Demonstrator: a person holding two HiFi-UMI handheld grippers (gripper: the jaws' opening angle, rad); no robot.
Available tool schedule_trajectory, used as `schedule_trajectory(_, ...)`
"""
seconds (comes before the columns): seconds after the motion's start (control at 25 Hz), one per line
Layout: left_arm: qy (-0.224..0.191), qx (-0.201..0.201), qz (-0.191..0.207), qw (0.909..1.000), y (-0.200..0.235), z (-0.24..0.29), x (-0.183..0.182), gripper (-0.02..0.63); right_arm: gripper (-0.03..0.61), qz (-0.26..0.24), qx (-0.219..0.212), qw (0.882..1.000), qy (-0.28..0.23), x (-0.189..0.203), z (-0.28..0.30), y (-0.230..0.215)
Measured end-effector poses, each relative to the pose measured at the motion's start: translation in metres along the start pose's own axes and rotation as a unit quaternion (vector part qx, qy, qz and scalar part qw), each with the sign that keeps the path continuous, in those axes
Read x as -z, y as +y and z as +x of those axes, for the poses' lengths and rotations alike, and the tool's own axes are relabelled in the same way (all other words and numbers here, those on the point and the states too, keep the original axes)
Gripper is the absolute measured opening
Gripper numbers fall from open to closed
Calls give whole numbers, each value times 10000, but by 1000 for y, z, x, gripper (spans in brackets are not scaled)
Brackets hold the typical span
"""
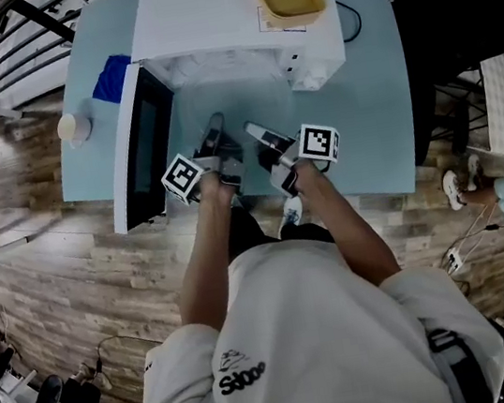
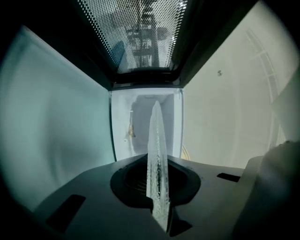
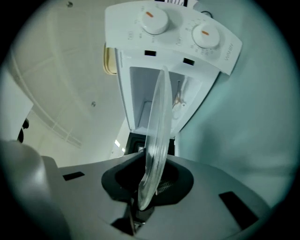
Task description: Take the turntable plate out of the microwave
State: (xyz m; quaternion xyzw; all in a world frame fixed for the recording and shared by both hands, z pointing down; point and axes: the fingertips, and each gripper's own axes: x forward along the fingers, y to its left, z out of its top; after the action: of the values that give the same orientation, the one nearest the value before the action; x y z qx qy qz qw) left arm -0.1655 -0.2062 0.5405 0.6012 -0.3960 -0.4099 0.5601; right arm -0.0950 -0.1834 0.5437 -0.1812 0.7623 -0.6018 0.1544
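Two-gripper hold on turntable plate: fingers of left gripper and right gripper pinched nearly shut on its near rim. Held at the open microwave mouth, above tabletop (clear glass, so hard to say if fully out). Looks like mid-extraction. Next: pull straight back, keep level and grips synced, clear the door.

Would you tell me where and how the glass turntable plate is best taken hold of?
By its thin rim, edge-on, from the open front of the microwave. The turntable plate is a flat, shallow glass disc with no handle, so one jaw goes on each face. The left gripper and right gripper are shut on the rim this way.
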Motion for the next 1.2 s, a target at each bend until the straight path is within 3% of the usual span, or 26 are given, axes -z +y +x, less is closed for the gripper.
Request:
schedule_trajectory(0.32, -329, 406, 52, 9986, -52, -27, 30, 34, 35, -706, -542, 9953, 386, 6, -31, 63)
schedule_trajectory(0.68, -559, 700, 315, 9955, -107, -50, 48, 34, 34, -783, -1026, 9903, 515, 13, -54, 111)
schedule_trajectory(1.0, -547, 1133, 598, 9902, -166, -65, 69, 34, 34, -1042, -1178, 9873, 230, 11, -75, 162)
schedule_trajectory(1.2, -458, 1308, 578, 9887, -187, -72, 84, 34, 34, -1132, -1199, 9863, 59, 10, -89, 184)
